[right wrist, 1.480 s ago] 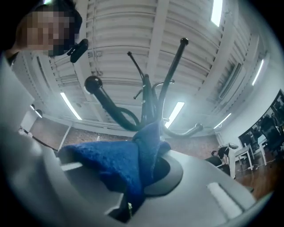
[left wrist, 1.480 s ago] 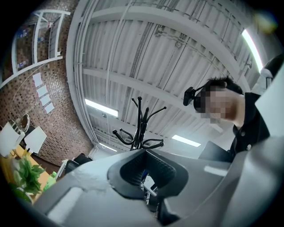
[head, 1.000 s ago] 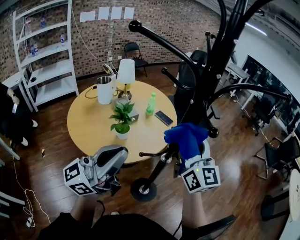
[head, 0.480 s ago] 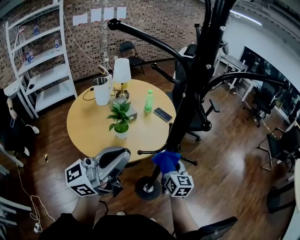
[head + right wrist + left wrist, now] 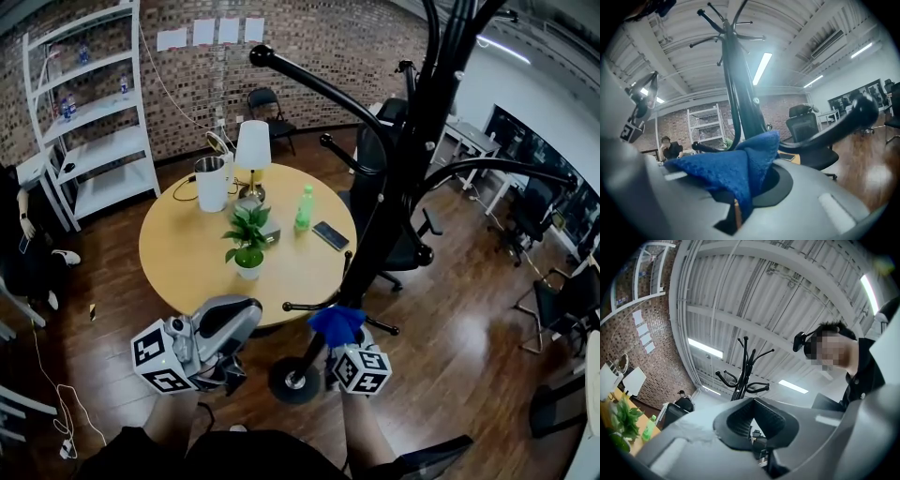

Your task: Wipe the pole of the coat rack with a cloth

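Observation:
The black coat rack pole rises from its round base on the wood floor, with curved hooks branching off it. My right gripper is shut on a blue cloth, which sits against the low part of the pole just above the base. In the right gripper view the cloth bunches out of the right gripper, with the pole close behind it. My left gripper hangs left of the base, shut and holding nothing. The left gripper points upward, and the rack shows small and far off.
A round wooden table stands just behind the rack, carrying a potted plant, lamp, green bottle, phone and white pot. White shelves are at back left, office chairs at right, and a seated person at far left.
My right gripper has slid the blue cloth down the pole from about mid-height to just above the base. The left gripper has stayed where it was.

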`<state>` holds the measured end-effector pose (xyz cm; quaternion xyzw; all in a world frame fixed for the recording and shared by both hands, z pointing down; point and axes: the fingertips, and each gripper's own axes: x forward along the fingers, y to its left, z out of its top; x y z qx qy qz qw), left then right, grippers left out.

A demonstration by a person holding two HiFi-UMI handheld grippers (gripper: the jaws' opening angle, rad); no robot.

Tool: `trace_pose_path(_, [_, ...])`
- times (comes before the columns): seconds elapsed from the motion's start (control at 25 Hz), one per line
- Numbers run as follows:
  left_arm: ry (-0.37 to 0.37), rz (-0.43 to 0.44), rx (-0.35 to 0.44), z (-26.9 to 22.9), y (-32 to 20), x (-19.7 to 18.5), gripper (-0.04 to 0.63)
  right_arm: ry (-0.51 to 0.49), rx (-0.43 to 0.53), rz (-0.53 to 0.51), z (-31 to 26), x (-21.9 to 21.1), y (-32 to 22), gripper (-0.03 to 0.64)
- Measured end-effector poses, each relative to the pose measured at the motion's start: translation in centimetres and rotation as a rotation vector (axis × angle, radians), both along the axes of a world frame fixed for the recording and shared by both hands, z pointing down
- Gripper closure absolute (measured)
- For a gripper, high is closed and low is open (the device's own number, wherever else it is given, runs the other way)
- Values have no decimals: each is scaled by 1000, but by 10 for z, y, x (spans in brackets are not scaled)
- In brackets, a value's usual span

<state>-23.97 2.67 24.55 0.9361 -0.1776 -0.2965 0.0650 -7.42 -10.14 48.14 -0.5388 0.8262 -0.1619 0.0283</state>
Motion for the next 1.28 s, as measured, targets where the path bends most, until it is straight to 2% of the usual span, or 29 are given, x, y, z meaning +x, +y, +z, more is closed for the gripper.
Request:
trace_pose_path(0.2, [18, -12, 3, 1, 1, -9, 601, -29, 157, 2, -85, 1, -1, 595])
trace_pose_path(0.52, [59, -17, 10, 0, 5, -28, 601, -68, 521, -1, -267, 6, 7, 595])
trace_pose_path(0.64, [74, -19, 14, -2, 5, -36, 601, -84, 599, -2, -310, 7, 10, 595])
trace_pose_path(0.72, [79, -16, 15, -2, 4, -39, 601, -85, 622, 1, -320, 8, 10, 594])
trace_pose_path(0.84, [80, -12, 16, -3, 3, -41, 601, -88, 619, 10, -309, 8, 11, 594])
trace_pose_path(0.96, [76, -1, 10, -1, 2, -39, 601, -55, 562, 14, -270, 7, 9, 594])
trace_pose_path(1.12, [66, 20, -1, 2, -2, -32, 601, -54, 407, 23, -190, 6, 5, 594])
trace_pose_path(1.28, [55, 34, -15, 6, -3, -24, 601, -135, 216, 36, -100, 3, 1, 594])
